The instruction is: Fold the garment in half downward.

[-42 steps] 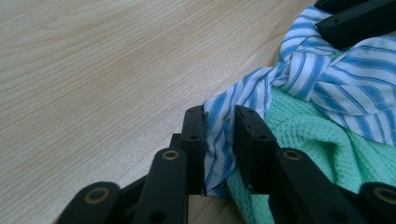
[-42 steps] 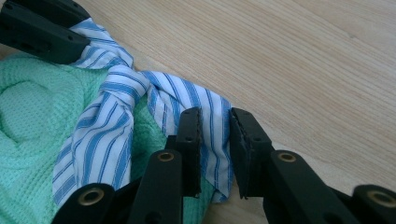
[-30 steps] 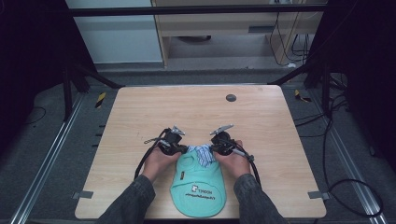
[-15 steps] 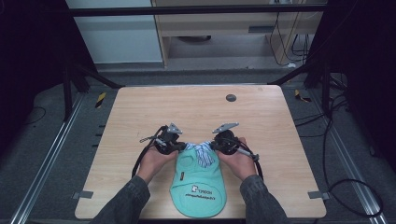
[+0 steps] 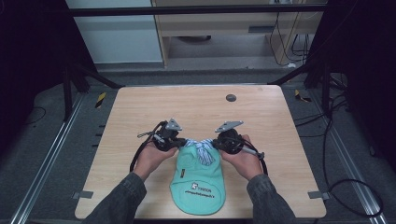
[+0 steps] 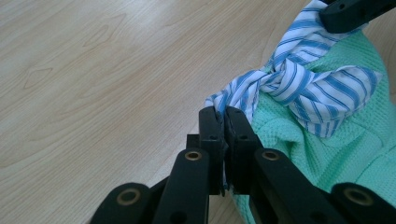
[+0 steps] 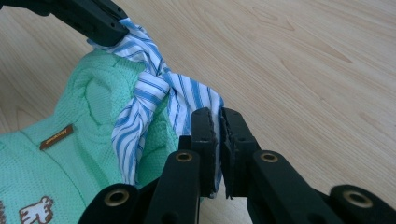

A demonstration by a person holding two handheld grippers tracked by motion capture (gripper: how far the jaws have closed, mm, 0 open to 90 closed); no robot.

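Mint bib (image 5: 198, 179) lies flat at the worktop's (image 5: 140, 107) near edge, each tool (left (image 5: 180, 142), right (image 5: 215, 144)) clamped on one striped tie (image 6: 299, 84) end either side of the knot; looks light, floppy, so grab the ties.

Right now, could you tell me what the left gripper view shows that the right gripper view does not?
The left gripper view alone shows the left gripper shut on one end of the striped cloth, with the knot spread out flat.

The right gripper view alone shows the right gripper shut on the other end, plus a small brown label and a printed animal figure on the green garment.

Both show the striped cloth, the green garment, the wooden table and the other gripper clamping the far end.
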